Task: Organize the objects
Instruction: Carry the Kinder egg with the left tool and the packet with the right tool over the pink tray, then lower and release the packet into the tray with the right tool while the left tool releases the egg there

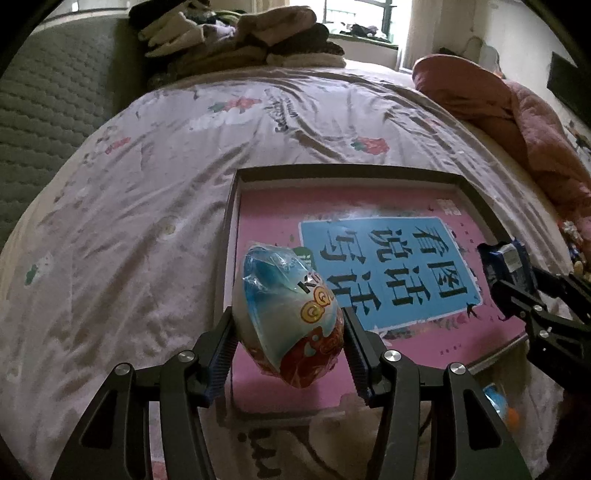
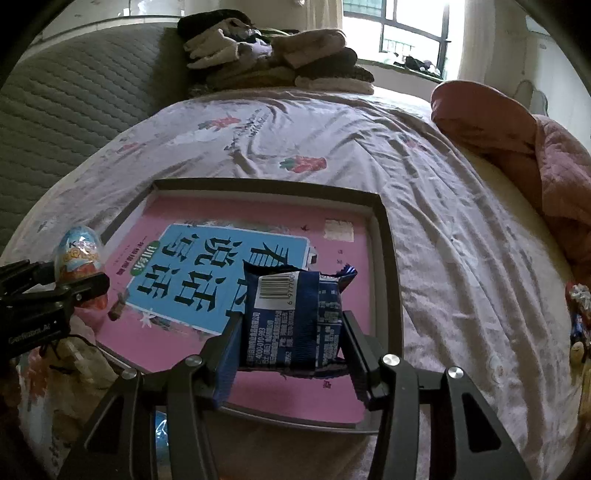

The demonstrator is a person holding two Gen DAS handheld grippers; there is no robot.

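Left gripper (image 1: 288, 328) is clamped on an egg-shaped snack (image 1: 286, 317) in printed wrap, pads pressing its flanks at mid width. Egg's long axis runs forward and away from the camera, tilted a bit left, blue narrow end far, red fat end hanging near the jaw roots. It sits in the air over the left edge of a dark-framed tray (image 1: 347, 170), right above the left rim. Tray lies flat on a pale floral bedsheet (image 1: 140, 206) and holds a pink book (image 1: 369, 206) with a blue title panel, print upside down from this side. Gripper points steeply down at the tray's near-left corner. Right gripper (image 2: 291, 332) is closed on a dark blue snack packet (image 2: 295, 314), pads on its two side edges, narrower gap than the left. Packet stands upright between the fingers, long axis along the gripper's pointing line, barcode end and crimped seam far, small white print facing the camera. It hovers over the near-right part of the book, inside the tray frame, not touching it. This gripper is pitched down too, aimed at the tray middle. Each gripper shows in the other's view at the frame edge, well apart, one per side of the tray. Further out: folded clothes pile (image 2: 280, 55) at the bed's far end, pink quilt (image 2: 517, 147) bunched on the right, grey quilted headboard (image 2: 74, 96) on the left, window (image 2: 413, 33) behind.
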